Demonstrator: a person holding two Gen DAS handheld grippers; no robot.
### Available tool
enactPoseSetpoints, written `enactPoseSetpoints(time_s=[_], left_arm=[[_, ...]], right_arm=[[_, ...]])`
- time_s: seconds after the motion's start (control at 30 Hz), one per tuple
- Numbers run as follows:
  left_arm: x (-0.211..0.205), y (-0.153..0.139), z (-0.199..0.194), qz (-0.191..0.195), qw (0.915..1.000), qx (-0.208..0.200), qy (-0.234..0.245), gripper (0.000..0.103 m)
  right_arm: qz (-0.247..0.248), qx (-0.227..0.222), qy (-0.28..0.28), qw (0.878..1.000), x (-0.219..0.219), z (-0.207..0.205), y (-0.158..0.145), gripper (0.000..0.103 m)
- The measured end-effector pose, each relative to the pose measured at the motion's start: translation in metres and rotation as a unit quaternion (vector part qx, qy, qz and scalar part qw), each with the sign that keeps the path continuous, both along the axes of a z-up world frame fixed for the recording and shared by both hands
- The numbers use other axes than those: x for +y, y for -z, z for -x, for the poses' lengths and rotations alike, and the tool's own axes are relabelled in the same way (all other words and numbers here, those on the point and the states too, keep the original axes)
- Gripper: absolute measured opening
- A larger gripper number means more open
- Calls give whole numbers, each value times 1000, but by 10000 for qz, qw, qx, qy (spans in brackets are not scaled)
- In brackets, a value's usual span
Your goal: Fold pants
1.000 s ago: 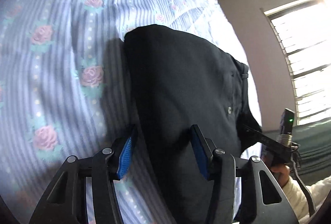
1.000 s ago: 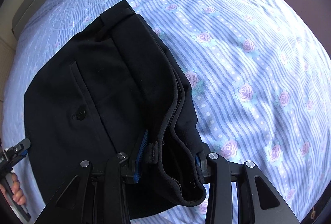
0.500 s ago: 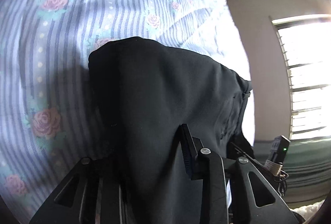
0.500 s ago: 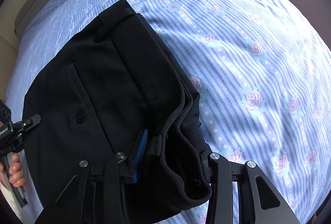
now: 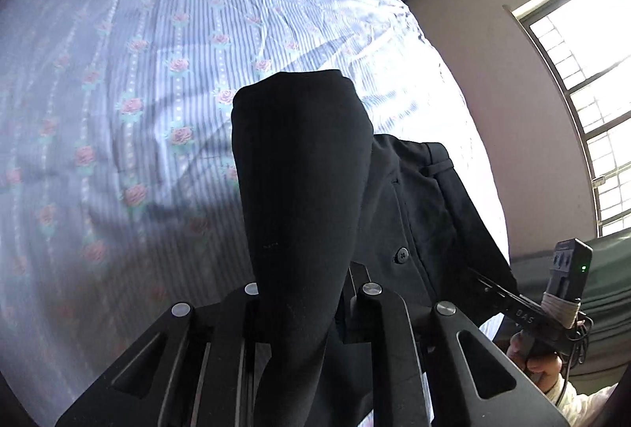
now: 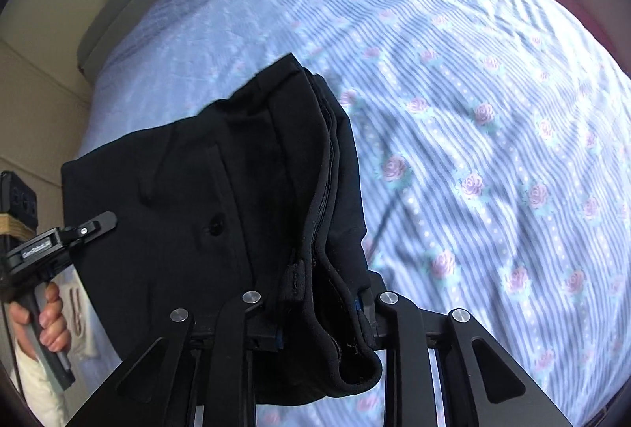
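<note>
Black, matte woven pants point(image 5: 303, 190) hang bunched above the middle of the striped, rose-printed bed sheet point(image 5: 130, 80), lifted mid-fold. The left gripper point(image 5: 301, 293) is clamped on a rolled fold; the right gripper point(image 6: 319, 308) pinches the thick layered waistband. Next, I judge, both must lower together and lay the folded stack flat before letting go.

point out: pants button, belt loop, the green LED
pants button point(image 5: 402, 252): left wrist view, centre of the round black button on the pants.
belt loop point(image 5: 435, 170): left wrist view, middle of the strap across the waistband.
green LED point(image 5: 583, 268): left wrist view, lit dot on the black box.
</note>
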State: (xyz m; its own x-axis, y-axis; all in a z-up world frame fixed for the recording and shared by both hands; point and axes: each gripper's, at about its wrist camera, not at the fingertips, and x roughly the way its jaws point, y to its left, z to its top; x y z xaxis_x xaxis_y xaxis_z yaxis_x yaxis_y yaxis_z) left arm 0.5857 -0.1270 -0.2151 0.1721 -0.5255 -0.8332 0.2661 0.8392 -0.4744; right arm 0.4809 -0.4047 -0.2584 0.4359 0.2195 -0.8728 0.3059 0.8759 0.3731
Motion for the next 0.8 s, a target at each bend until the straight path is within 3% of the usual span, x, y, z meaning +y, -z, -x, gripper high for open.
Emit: enactPoseSetpoints(time_s=[0.2, 0.43, 0.6, 0.8], left_arm=[[23, -65, 74, -215, 9988, -288, -333, 17], [52, -126, 185, -368, 9896, -605, -1249, 17], [81, -144, 253, -407, 9781, -574, -1957, 17], [142, -146, 315, -394, 9667, -565, -2464, 17]], right_arm=[[-31, -287, -436, 9986, 19, 50, -54, 24], [19, -641, -1334, 9890, 42, 113, -120, 24], [-16, -757, -2009, 9767, 73, 139, -149, 24], [-22, -862, -2608, 9615, 127, 174, -167, 24]])
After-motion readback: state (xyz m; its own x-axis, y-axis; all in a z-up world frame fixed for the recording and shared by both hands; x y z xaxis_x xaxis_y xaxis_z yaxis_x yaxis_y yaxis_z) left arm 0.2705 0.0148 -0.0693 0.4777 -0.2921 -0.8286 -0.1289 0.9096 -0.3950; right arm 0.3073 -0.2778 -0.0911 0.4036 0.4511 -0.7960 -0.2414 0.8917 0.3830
